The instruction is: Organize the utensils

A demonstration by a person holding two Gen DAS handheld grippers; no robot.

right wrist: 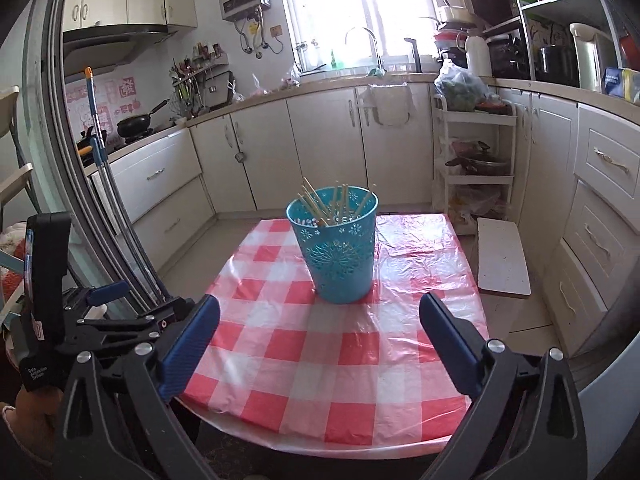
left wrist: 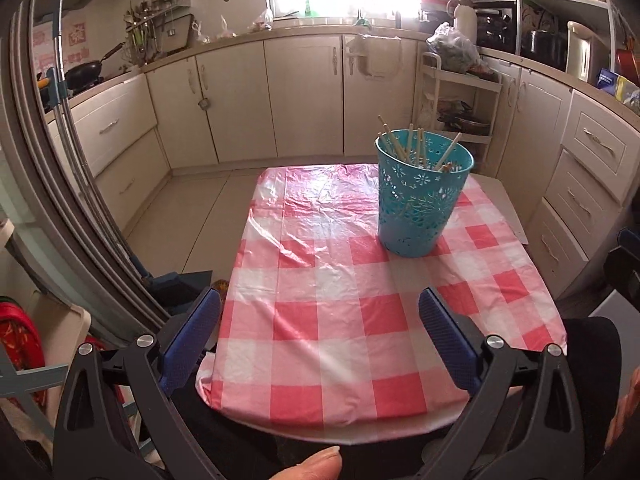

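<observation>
A turquoise perforated basket (left wrist: 418, 196) (right wrist: 336, 248) stands upright on the table with the red-and-white checked cloth (left wrist: 340, 308) (right wrist: 332, 352). Several wooden chopsticks (left wrist: 416, 148) (right wrist: 332, 204) stick out of its top. My left gripper (left wrist: 320, 320) hangs open over the near half of the table, nothing between its blue pads; the basket is ahead and to the right. My right gripper (right wrist: 320, 324) is also open and empty, with the basket just beyond its fingertips. The left gripper's body (right wrist: 80, 312) shows at the left of the right wrist view.
Kitchen cabinets (left wrist: 304, 96) and a counter ring the room. A white rack (right wrist: 474, 168) with pots stands past the table on the right. A small white board (right wrist: 502, 260) lies beside the table's right edge. A mop handle (right wrist: 100, 152) leans by the door frame at left.
</observation>
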